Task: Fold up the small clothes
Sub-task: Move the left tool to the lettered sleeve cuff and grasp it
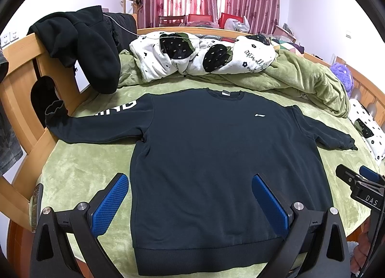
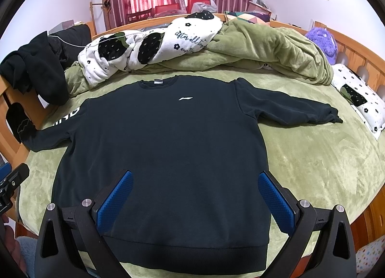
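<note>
A black long-sleeved sweatshirt (image 1: pixel 216 157) lies flat and face up on the green bed cover, both sleeves spread out sideways; it also fills the right wrist view (image 2: pixel 168 148). It has a small white logo on the chest and white letters on one sleeve. My left gripper (image 1: pixel 190 181) is open and empty, hovering above the sweatshirt's lower left part near the hem. My right gripper (image 2: pixel 195 179) is open and empty above the lower middle of the sweatshirt. The right gripper's tip also shows at the right edge of the left wrist view (image 1: pixel 356 181).
A bunched green blanket (image 1: pixel 300 78) and a white strawberry-print quilt (image 1: pixel 199 56) lie behind the collar. A black garment (image 1: pixel 79 44) hangs over the wooden bed frame (image 1: pixel 21 80) at left. A purple plush toy (image 2: pixel 322 39) and a pillow (image 2: pixel 358 97) sit at right.
</note>
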Tool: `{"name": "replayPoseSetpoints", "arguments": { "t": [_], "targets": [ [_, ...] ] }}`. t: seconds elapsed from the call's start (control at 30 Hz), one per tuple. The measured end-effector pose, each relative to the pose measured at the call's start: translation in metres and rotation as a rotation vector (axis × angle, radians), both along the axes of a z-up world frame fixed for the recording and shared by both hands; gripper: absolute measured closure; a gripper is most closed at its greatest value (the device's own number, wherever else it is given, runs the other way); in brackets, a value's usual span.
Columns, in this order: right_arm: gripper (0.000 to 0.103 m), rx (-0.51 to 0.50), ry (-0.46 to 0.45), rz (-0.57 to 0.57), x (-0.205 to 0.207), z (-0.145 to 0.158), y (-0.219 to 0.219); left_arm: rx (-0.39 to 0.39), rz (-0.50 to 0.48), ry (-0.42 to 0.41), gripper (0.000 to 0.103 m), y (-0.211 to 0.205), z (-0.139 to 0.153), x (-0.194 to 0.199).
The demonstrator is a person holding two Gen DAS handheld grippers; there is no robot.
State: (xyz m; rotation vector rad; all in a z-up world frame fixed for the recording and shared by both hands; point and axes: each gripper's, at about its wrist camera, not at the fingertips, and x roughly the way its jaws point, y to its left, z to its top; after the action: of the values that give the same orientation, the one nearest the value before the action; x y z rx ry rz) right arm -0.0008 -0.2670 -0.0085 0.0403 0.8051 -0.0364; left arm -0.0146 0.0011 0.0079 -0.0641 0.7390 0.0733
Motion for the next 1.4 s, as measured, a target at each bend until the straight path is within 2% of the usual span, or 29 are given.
{"name": "replayPoseSetpoints", "arguments": {
  "t": [0.23,0.43,0.57,0.83,1.0,1.07,1.2,1.3,1.4],
  "targets": [
    [0.001,-0.02,-0.017,0.012,0.0,0.003,0.002,0.016,-0.03,-0.016,0.0,0.0,0.002,-0.003],
    [0.001,0.0,-0.007,0.054,0.0,-0.002,0.001,-0.055,-0.038,-0.058,0.0,0.022,0.01,-0.009],
    [0.001,-0.029,-0.016,0.081,0.002,0.002,0.009,-0.004,0.027,-0.072,0.0,0.046,0.016,-0.003],
    [0.001,-0.058,-0.158,0.117,0.003,0.041,0.035,0.078,0.168,-0.086,0.0,0.117,0.012,0.018],
    [0.001,-0.028,-0.22,0.159,0.018,0.048,0.052,0.09,0.228,-0.043,0.0,0.166,-0.012,0.044],
    [0.001,-0.032,-0.219,0.163,0.032,0.045,0.059,0.083,0.243,-0.016,0.0,0.185,-0.025,0.056],
    [0.001,0.021,-0.16,0.175,0.063,0.027,0.071,0.058,0.291,0.026,0.001,0.223,-0.059,0.076],
    [0.001,0.079,-0.116,0.161,0.086,0.008,0.08,0.048,0.293,0.051,0.001,0.242,-0.08,0.089],
    [0.001,0.095,-0.054,0.135,0.105,-0.013,0.088,0.029,0.307,0.072,0.002,0.262,-0.1,0.106]
  ]
}}
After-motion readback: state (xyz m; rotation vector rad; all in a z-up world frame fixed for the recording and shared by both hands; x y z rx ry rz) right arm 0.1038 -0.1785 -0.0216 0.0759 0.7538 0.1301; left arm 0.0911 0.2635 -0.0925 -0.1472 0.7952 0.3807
